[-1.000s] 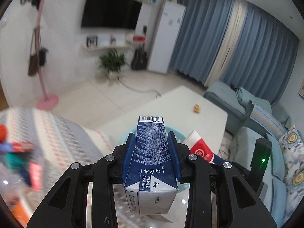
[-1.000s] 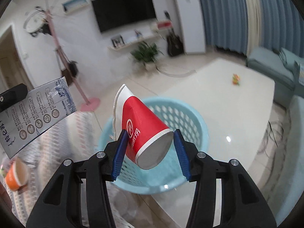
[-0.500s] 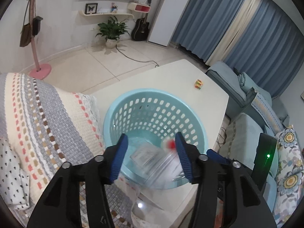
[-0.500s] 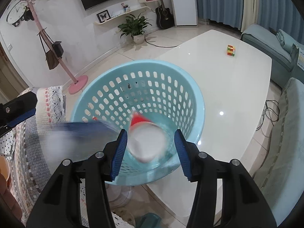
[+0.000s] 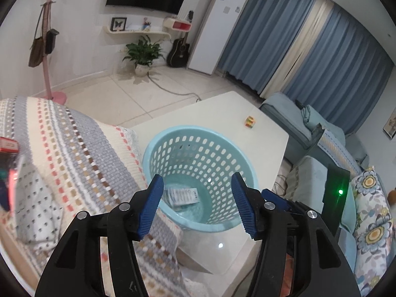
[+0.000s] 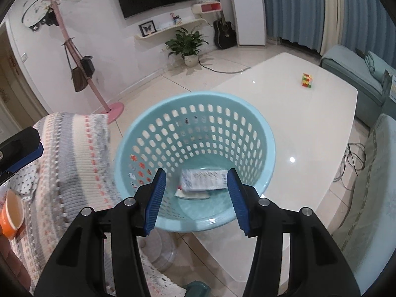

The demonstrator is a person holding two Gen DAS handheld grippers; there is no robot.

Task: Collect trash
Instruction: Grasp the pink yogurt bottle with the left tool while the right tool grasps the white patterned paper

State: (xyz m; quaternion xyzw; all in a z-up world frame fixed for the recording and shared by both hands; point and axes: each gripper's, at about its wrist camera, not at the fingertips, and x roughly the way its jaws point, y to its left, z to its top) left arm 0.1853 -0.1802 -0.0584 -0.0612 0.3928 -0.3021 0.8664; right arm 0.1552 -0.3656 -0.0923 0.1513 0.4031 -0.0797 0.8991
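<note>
A light blue perforated basket [image 5: 230, 143] [image 6: 268, 138] stands on the near corner of a white table. A milk carton [image 5: 182, 195] [image 6: 205, 179] lies on its floor. In the right wrist view the rim of the red paper cup [image 6: 191, 194] shows beneath the carton. My left gripper [image 5: 196, 206] is open and empty above the basket's near rim. My right gripper [image 6: 195, 199] is open and empty above the basket too. The right gripper's finger shows in the left wrist view [image 5: 274, 196], and the left gripper shows in the right wrist view [image 6: 19, 148].
A striped woven cloth [image 5: 74, 153] [image 6: 71, 148] covers the surface left of the basket. An orange cup [image 6: 11, 214] stands on it at far left. A small coloured cube [image 5: 250, 122] [image 6: 307, 80] sits on the white table [image 5: 222, 109] [image 6: 309, 123]. Sofas stand to the right.
Both grippers opened over the basket. The milk carton and the red paper cup dropped from them and now lie inside it.
</note>
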